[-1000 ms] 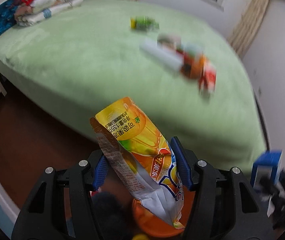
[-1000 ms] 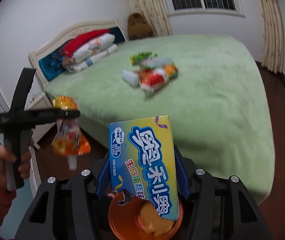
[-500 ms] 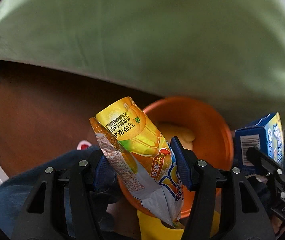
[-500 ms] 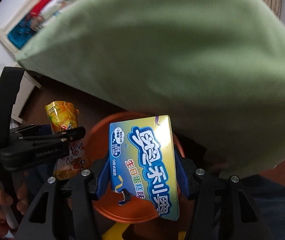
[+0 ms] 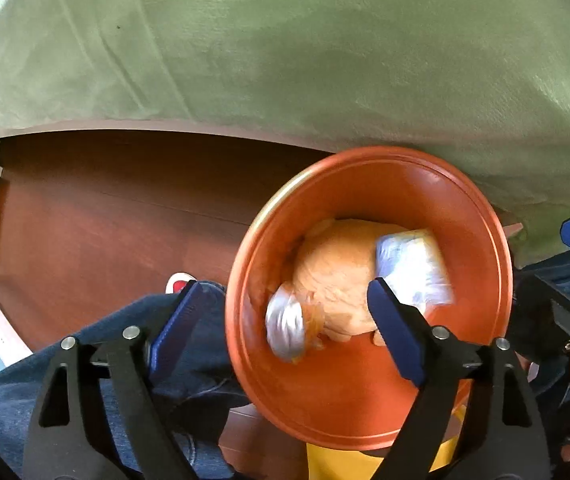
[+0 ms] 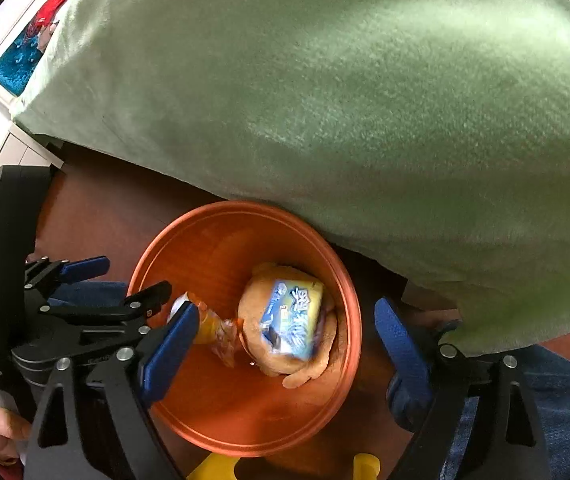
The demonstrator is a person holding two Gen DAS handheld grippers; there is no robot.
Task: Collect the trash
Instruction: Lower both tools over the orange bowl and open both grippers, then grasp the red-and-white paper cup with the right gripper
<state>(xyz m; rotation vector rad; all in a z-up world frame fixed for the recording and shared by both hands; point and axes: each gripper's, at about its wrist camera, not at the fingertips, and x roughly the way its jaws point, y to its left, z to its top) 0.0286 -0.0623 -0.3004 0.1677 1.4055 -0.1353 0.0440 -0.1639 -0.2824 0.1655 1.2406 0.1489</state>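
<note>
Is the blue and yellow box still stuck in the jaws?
No, the blue and yellow box lies inside the orange bin, clear of the opening jaws.

I am pointing both claws downward; left claw [image 5: 285, 316] and right claw [image 6: 285, 336] are opening, nothing gripped.

Soft, even indoor light; fisheye bending and dark corners in both views; the pouch [image 5: 287, 330] and box [image 5: 415, 270] smear with motion blur.

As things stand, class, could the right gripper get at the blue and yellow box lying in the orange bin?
Probably yes. The right gripper hangs over the orange bin, its jaws opening with nothing clamped, and the blue and yellow box lies uncovered on top.
</note>
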